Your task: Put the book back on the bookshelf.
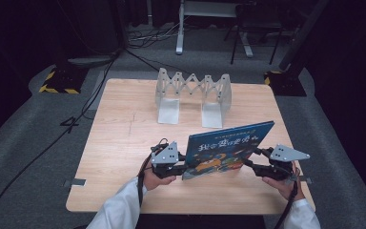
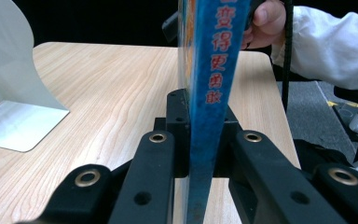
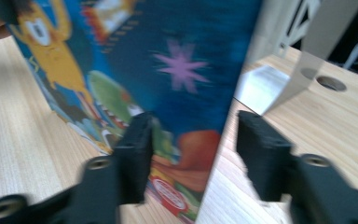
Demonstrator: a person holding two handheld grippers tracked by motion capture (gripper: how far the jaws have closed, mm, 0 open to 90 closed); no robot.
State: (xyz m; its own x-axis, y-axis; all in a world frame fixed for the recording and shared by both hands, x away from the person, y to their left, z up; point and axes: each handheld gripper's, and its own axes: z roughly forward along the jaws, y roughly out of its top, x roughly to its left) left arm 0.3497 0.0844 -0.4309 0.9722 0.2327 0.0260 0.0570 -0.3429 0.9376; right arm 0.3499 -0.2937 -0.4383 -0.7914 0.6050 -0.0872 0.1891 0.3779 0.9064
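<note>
I have the book [image 1: 228, 149] standing on its lower edge on the table [image 1: 124, 143], cover facing me, held between the two claws. The left claw [image 1: 181, 164] is clamped narrow on the book's left edge; in the left gripper view the blue spine [image 2: 209, 93] sits squarely between both pads [image 2: 177, 126], so this claw carries the hold. The right claw [image 1: 250, 162] is at the book's right edge with its jaws parted; in the right gripper view one finger [image 3: 137, 154] lies against the cover while the other stands clear of the edge, so I judge it is guiding, not gripping.

The upright hold suits the expanding book rack [image 1: 193, 95], which stands ahead of both claws, well apart from the book. I judge the book is meant for one of its slots.

Edges and room: the table ahead of the claws, between book and rack, is bare. The rack's base plates [image 1: 169, 112] project toward me and could catch the book's lower edge. The right claw sits near the table's right edge, with little room on that side.
</note>
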